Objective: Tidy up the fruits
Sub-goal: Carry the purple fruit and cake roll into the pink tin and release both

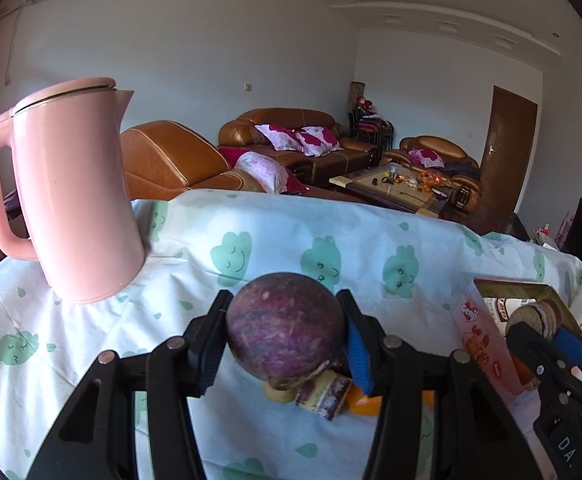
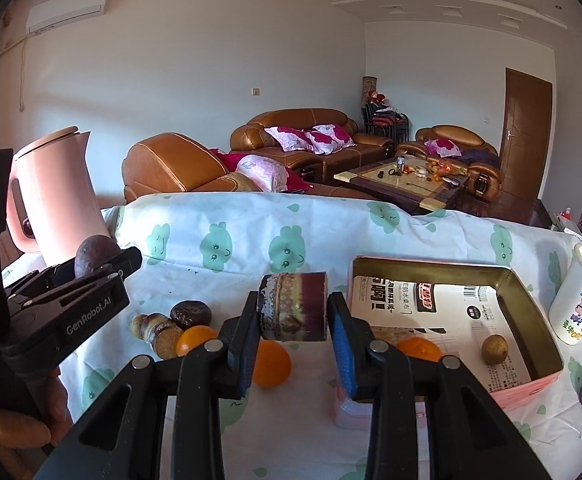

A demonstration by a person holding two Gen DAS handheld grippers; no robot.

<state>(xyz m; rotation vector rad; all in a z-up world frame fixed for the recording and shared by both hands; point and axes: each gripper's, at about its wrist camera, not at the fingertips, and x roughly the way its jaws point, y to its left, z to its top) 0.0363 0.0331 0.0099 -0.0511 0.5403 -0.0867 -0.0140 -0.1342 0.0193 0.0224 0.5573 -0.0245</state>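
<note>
Black jaws of the left gripper (image 1: 285, 342) are clamped on a round purple fruit (image 1: 285, 326), held clear of the cloud-print cloth (image 1: 251, 232); the rounded skin could roll out between the pads and drop onto the loose fruit pile (image 2: 179, 326) below. Further right, the right gripper (image 2: 293, 318) is closed on a cut sugarcane piece (image 2: 293, 306), gripped by its flat ends and held above an orange (image 2: 271, 364). The pink tin box (image 2: 511, 280) sits just beyond, already containing an orange and a small brown fruit (image 2: 495, 349); both grippers converging there could collide or nudge the cartoon mug (image 2: 581, 300) beside it.
</note>
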